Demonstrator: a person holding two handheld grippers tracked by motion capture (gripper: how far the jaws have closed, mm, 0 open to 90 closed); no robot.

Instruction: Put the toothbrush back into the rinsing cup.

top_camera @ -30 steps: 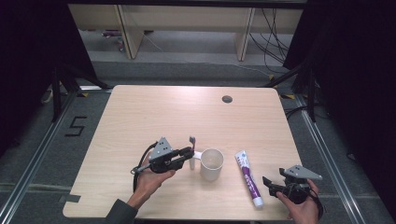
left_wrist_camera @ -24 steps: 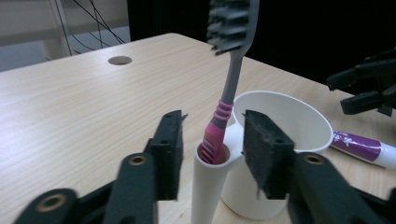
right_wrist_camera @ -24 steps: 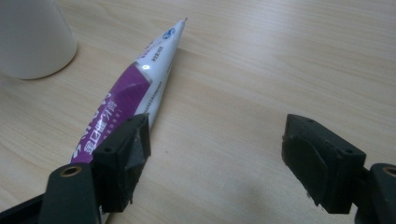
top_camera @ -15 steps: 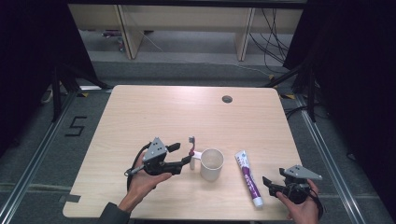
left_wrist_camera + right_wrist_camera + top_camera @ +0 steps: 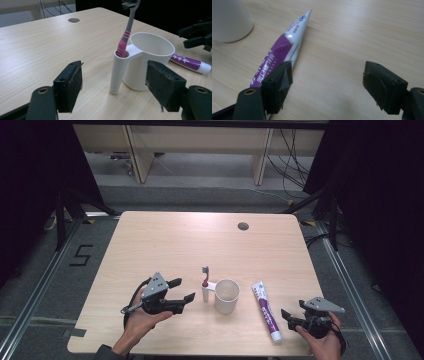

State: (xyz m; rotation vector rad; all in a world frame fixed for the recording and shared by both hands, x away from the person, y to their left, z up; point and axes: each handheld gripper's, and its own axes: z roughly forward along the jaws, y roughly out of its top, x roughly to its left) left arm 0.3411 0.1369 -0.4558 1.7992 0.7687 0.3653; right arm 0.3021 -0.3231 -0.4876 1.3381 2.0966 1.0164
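Pink-grey toothbrush upright in white cup's side tube; left gripper at its 9 o'clock, jaws just opened wide, empty; right gripper jaws wide, empty.

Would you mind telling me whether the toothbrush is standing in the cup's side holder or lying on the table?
Standing in it: the toothbrush rises, bristles up, from the side tube of the white cup.

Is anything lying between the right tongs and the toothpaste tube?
Nothing visible. The open right tongs sit right beside the toothpaste tube, with bare table between them; the white cup stands beyond the tube.
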